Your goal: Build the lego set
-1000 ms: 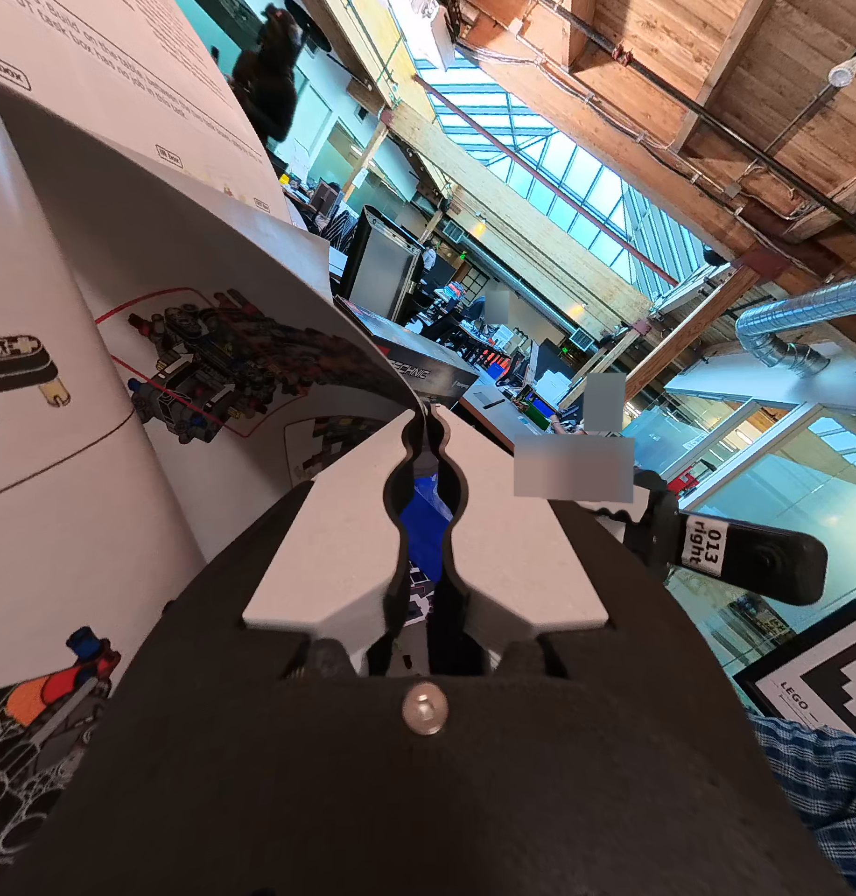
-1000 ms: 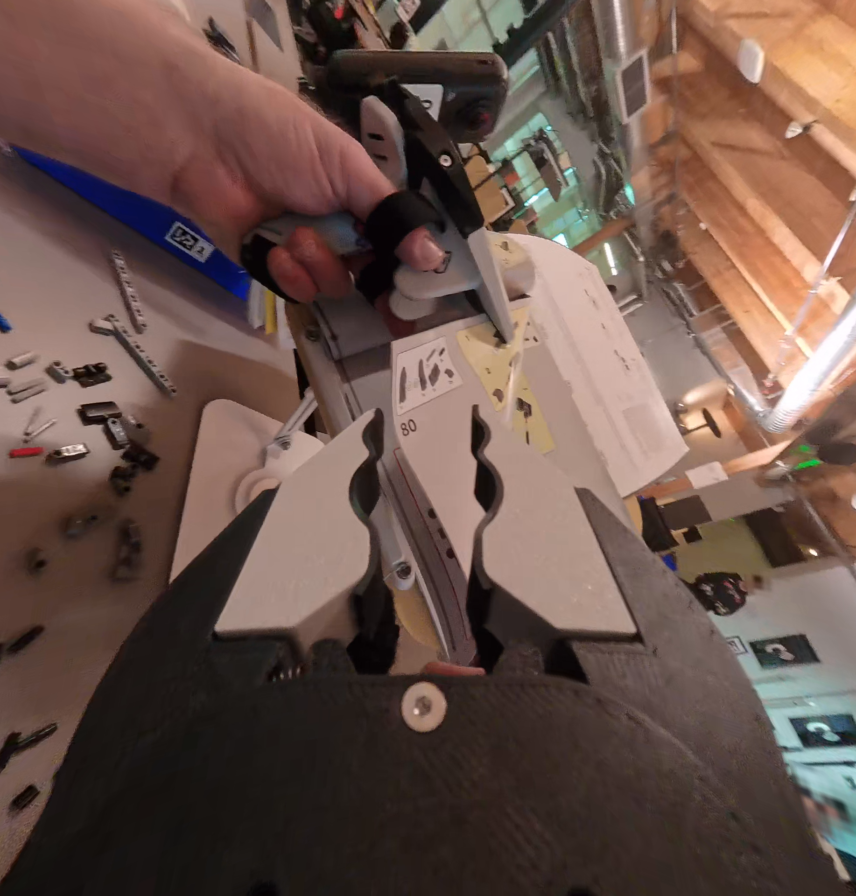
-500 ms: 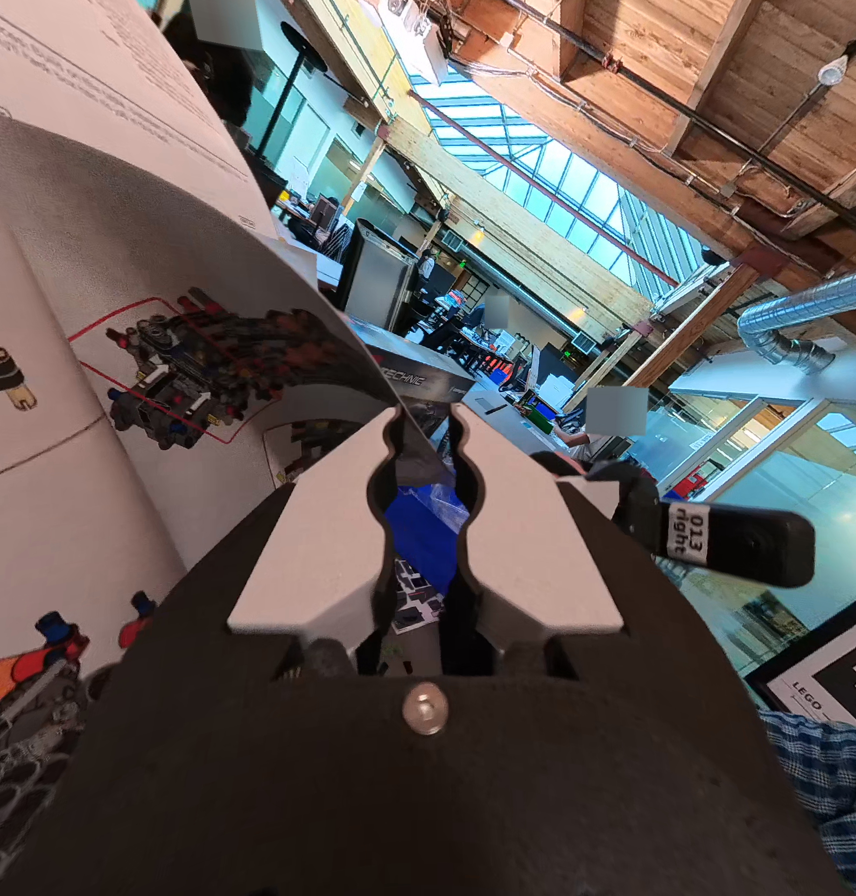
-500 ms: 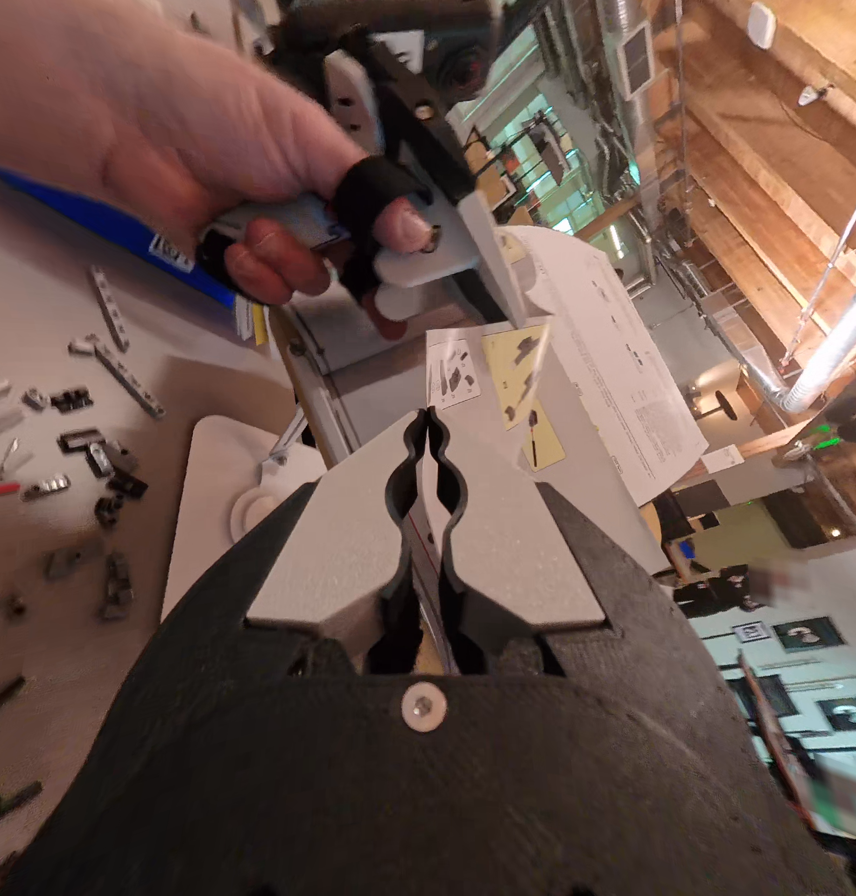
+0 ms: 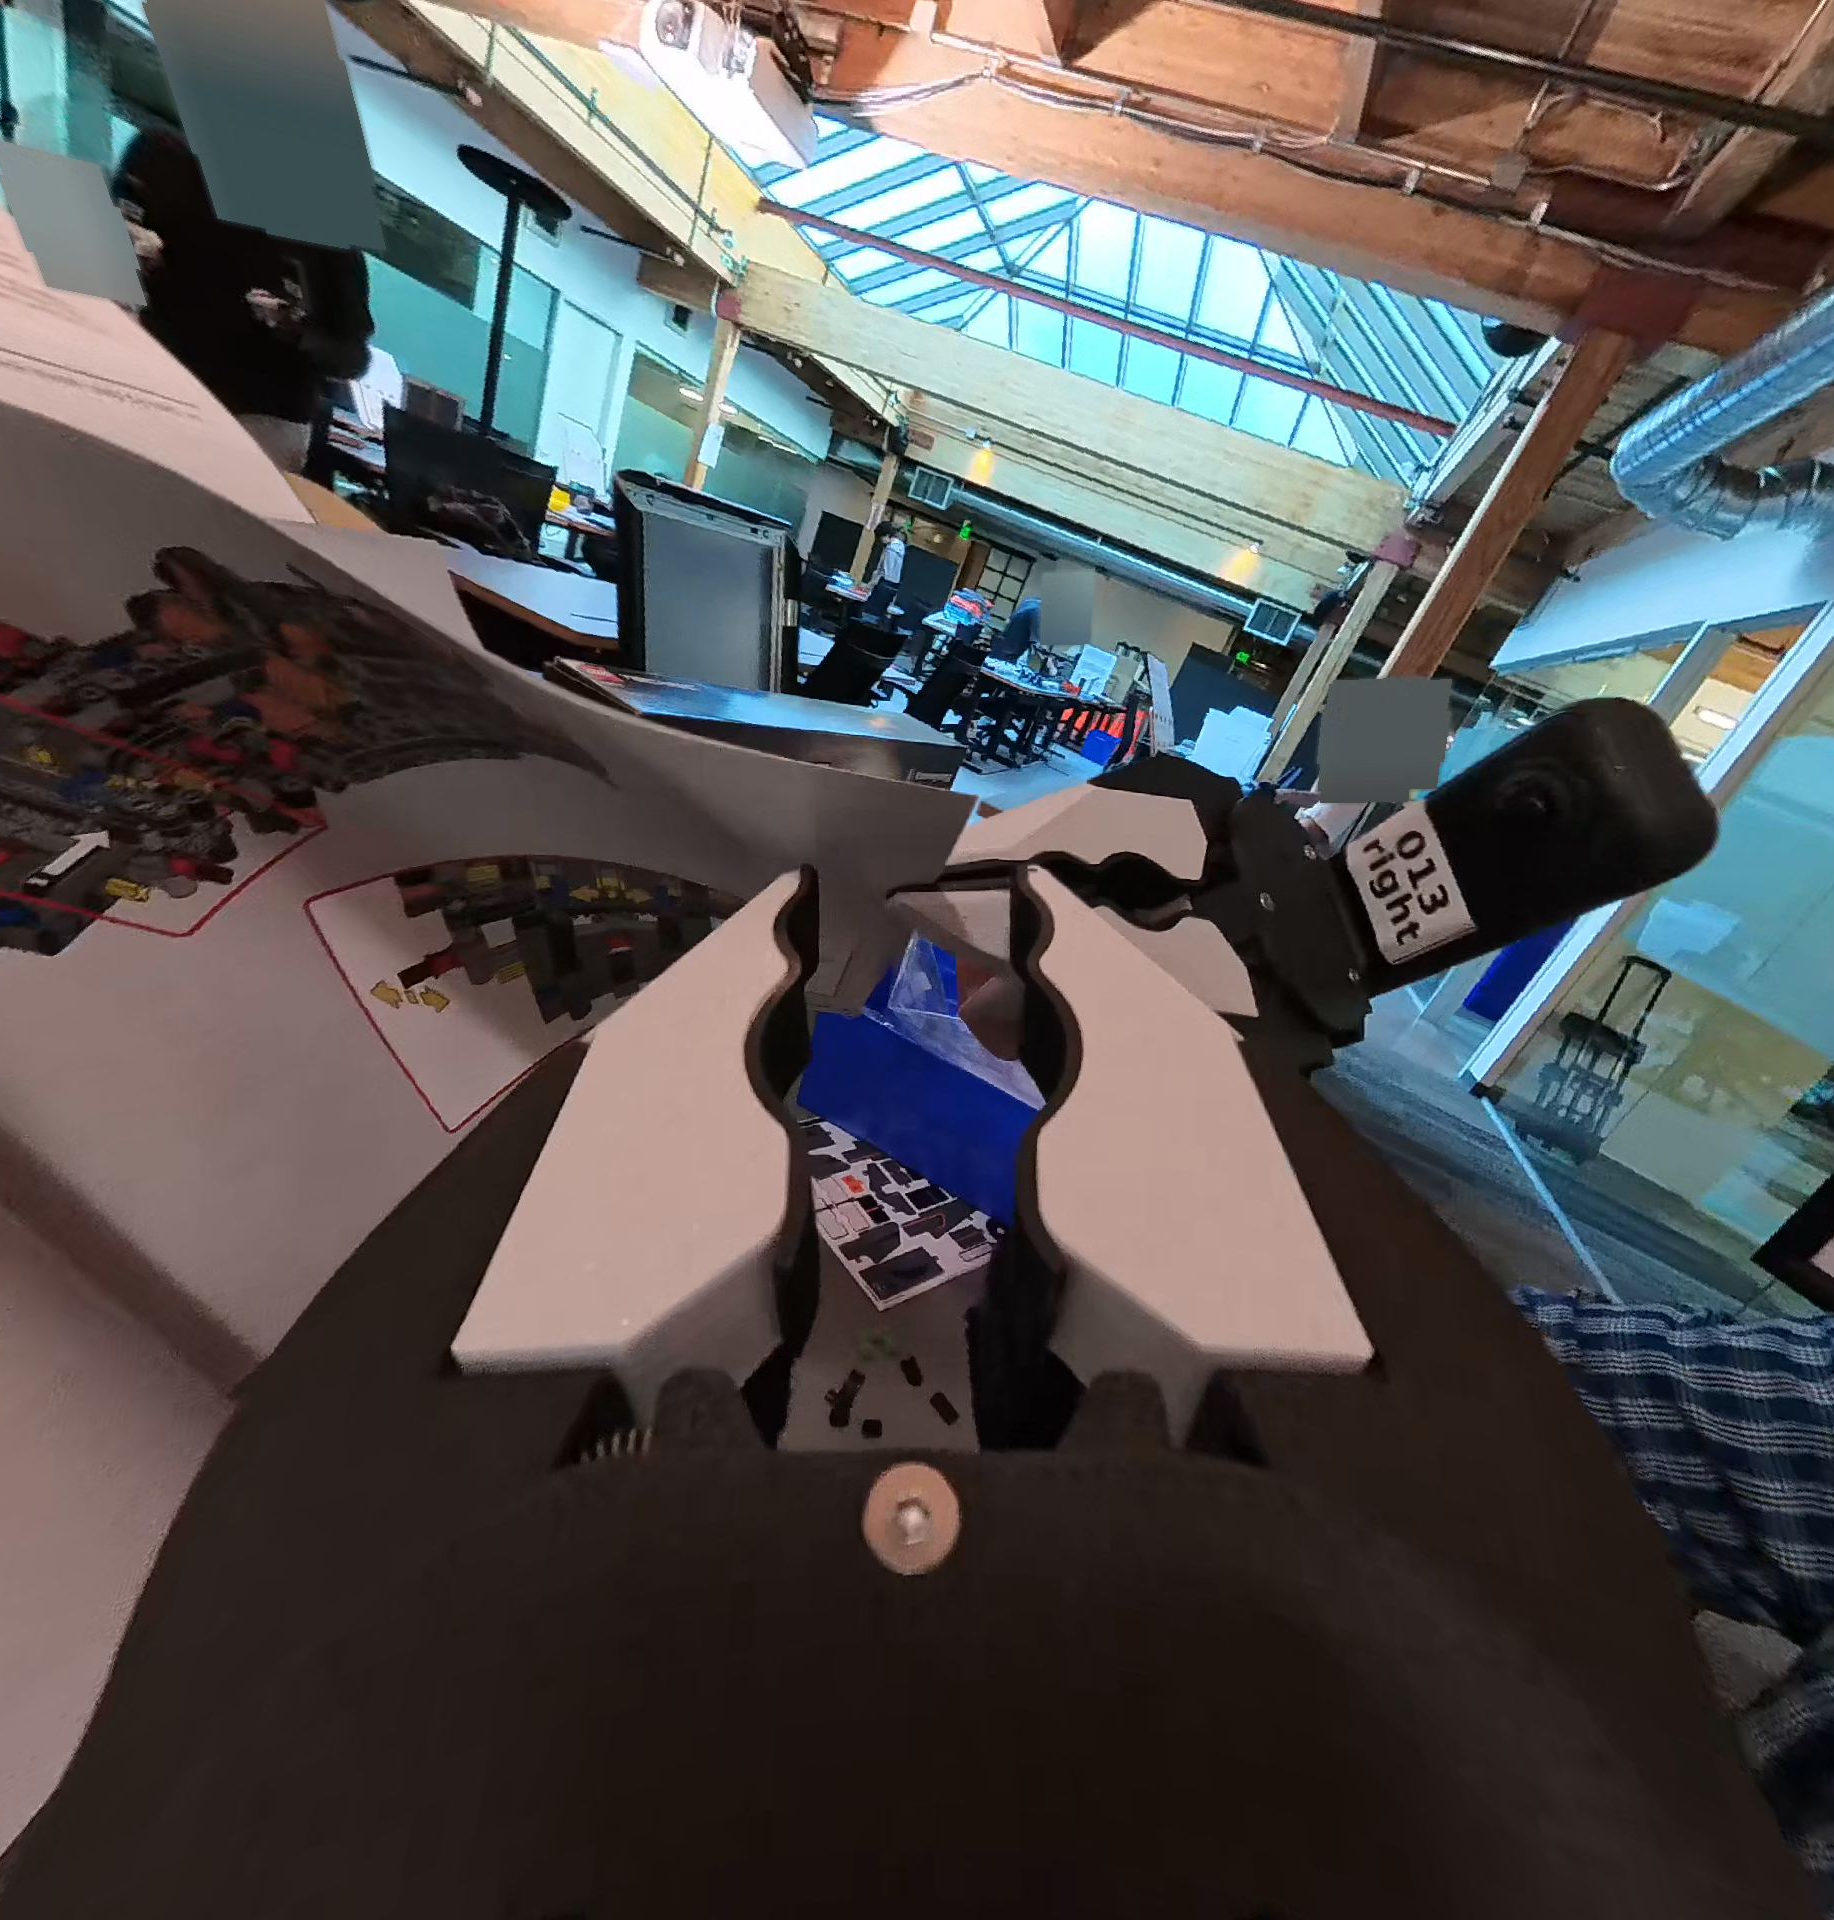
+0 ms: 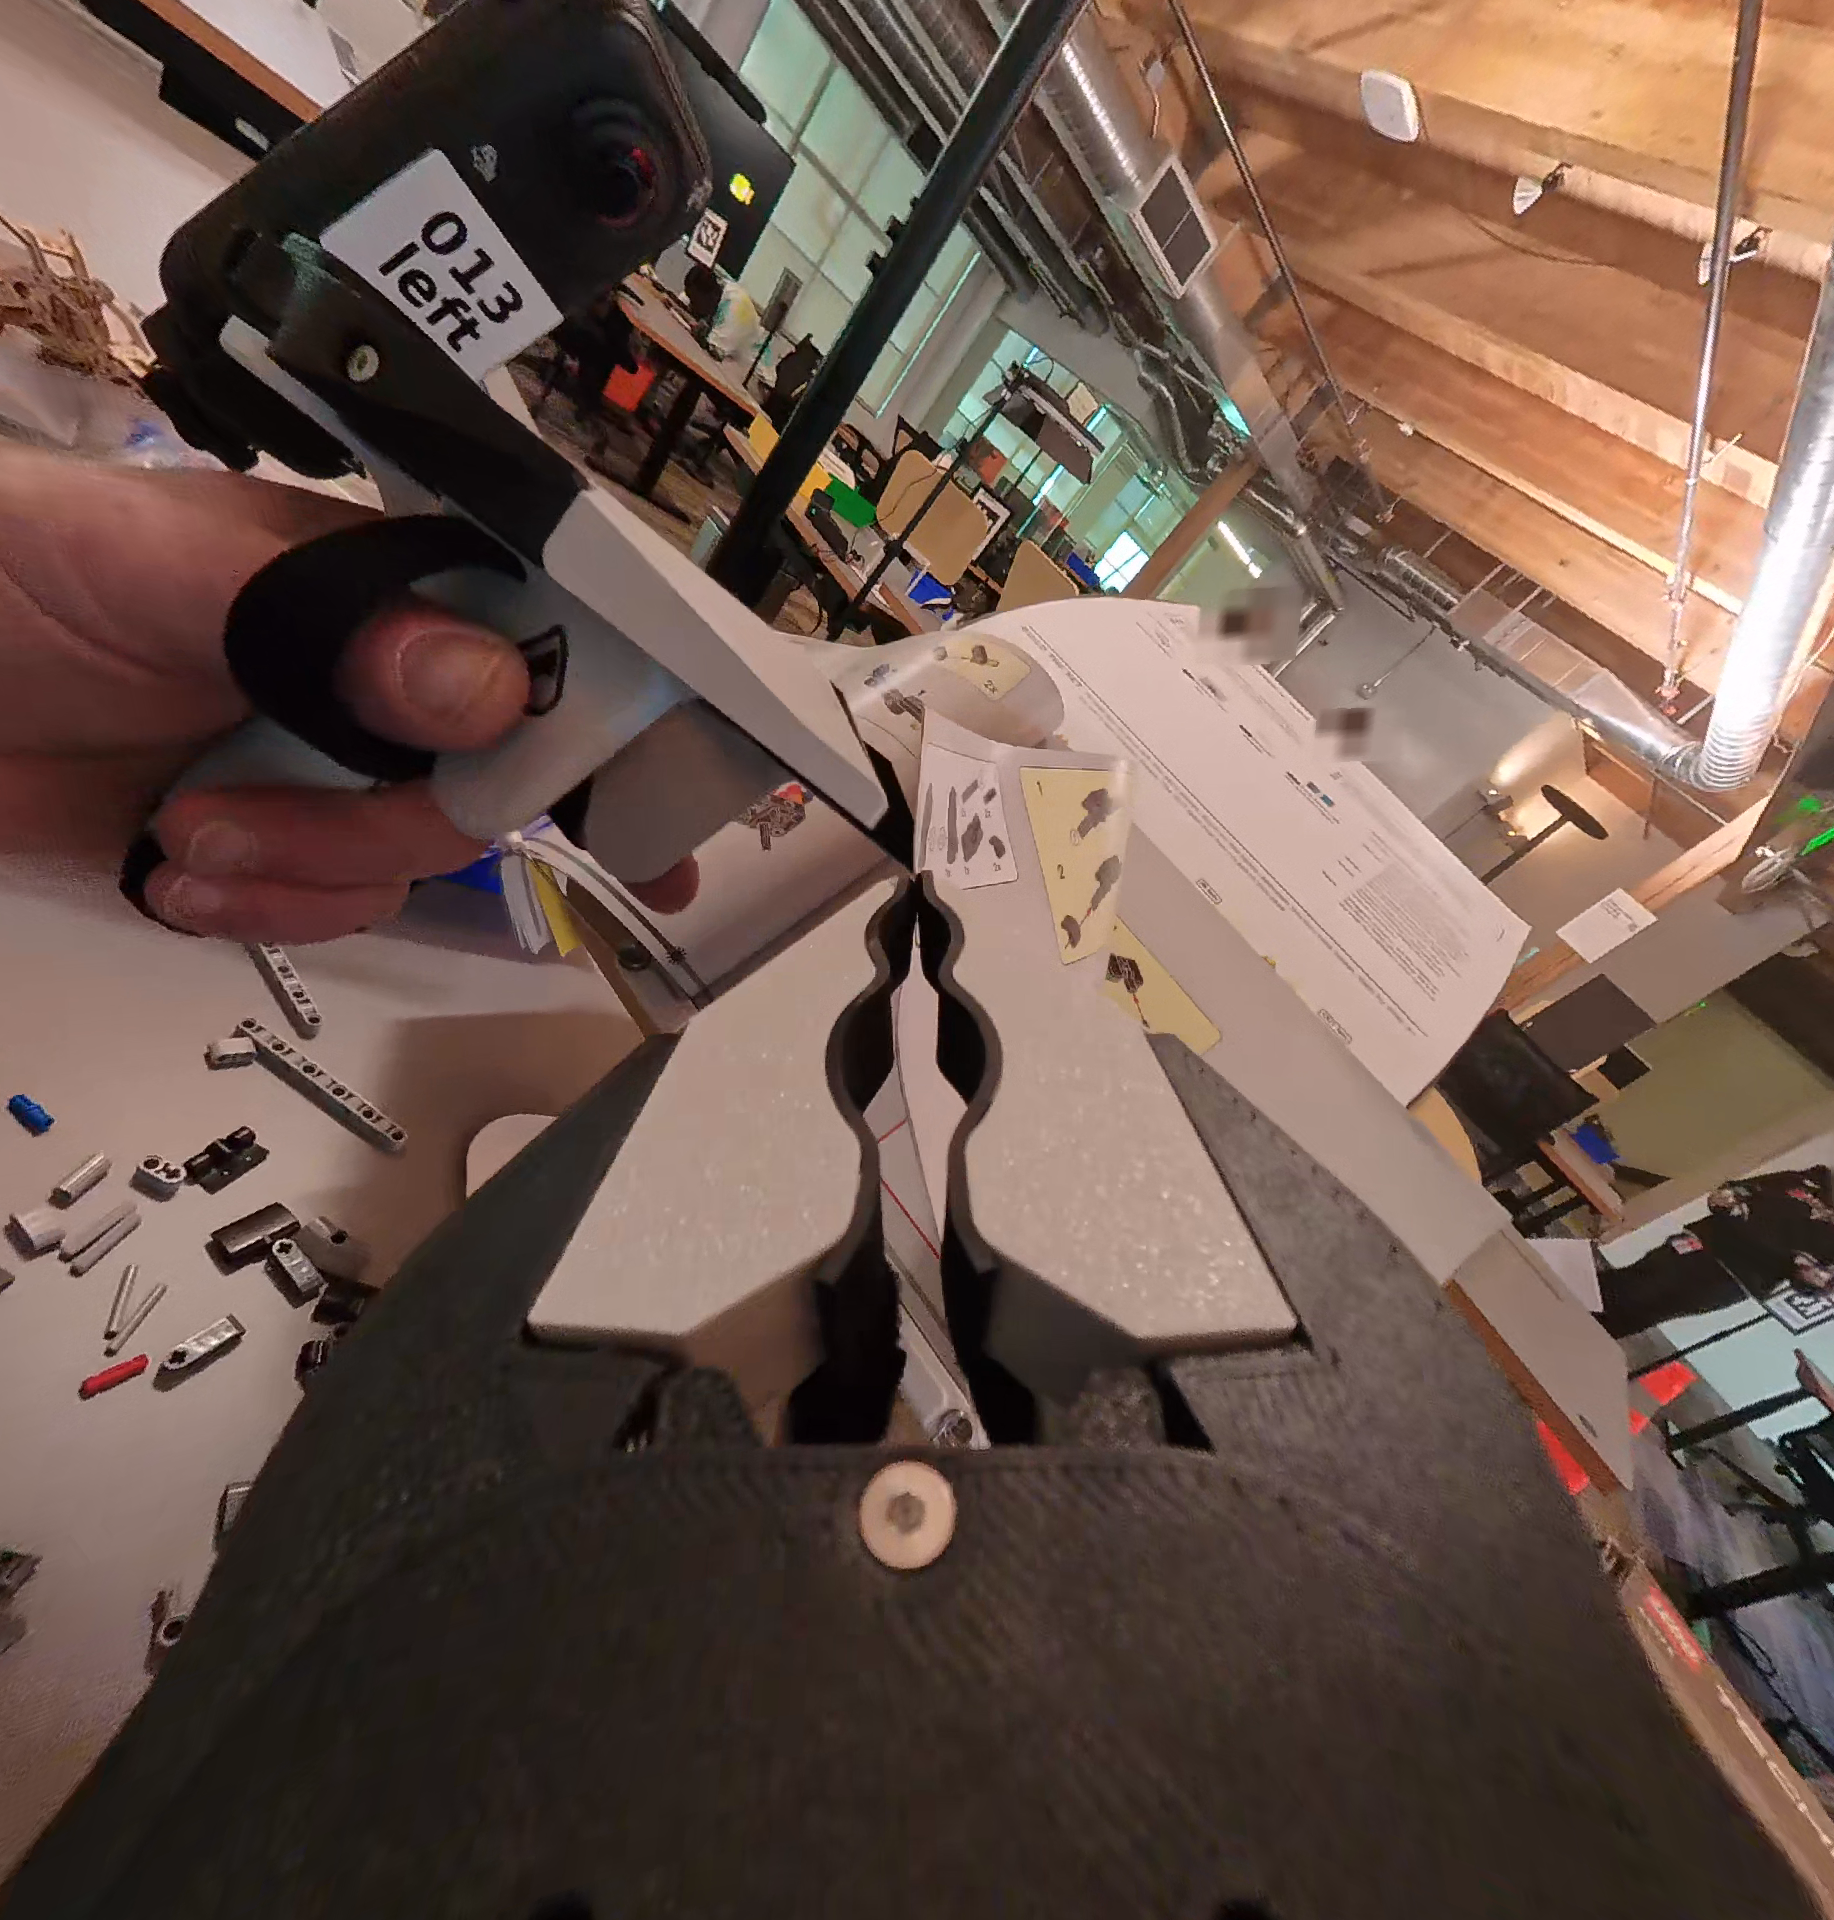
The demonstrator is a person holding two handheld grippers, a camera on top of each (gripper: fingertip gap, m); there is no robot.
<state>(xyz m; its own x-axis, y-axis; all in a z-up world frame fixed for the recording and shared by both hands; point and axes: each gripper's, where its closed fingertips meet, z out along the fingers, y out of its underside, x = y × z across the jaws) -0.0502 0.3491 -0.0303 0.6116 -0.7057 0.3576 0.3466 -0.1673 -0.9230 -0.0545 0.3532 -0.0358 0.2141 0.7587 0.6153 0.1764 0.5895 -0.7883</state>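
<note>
The lego instruction booklet (image 5: 269, 987) stands open at the left, one page (image 5: 736, 810) curling over toward my grippers. My left gripper (image 5: 918, 904) is open, with the page's corner lying loose between its tips. My right gripper (image 6: 915, 883) is shut on that page (image 6: 905, 1153), whose edge runs between its fingers. The right gripper also shows in the left wrist view (image 5: 1006, 883), pinching the corner. The left gripper shows in the right wrist view (image 6: 877, 821), held by a hand (image 6: 113, 675), just above my right tips. Loose lego parts (image 6: 165, 1195) lie on the table (image 6: 113, 935).
A long grey beam (image 6: 310, 1081) lies among the parts. A white printed sheet (image 6: 1308, 831) stands behind the booklet. A blue box (image 5: 913, 1101), a sticker sheet (image 5: 892, 1216) and a black set box (image 5: 788, 727) lie beyond. A plaid sleeve (image 5: 1723, 1455) is at the right. My left and right fingertips are right by each other.
My left gripper was shut on the page and has opened. My right gripper was open, moved in and shut on the same page corner. The page has swung over toward the right.
</note>
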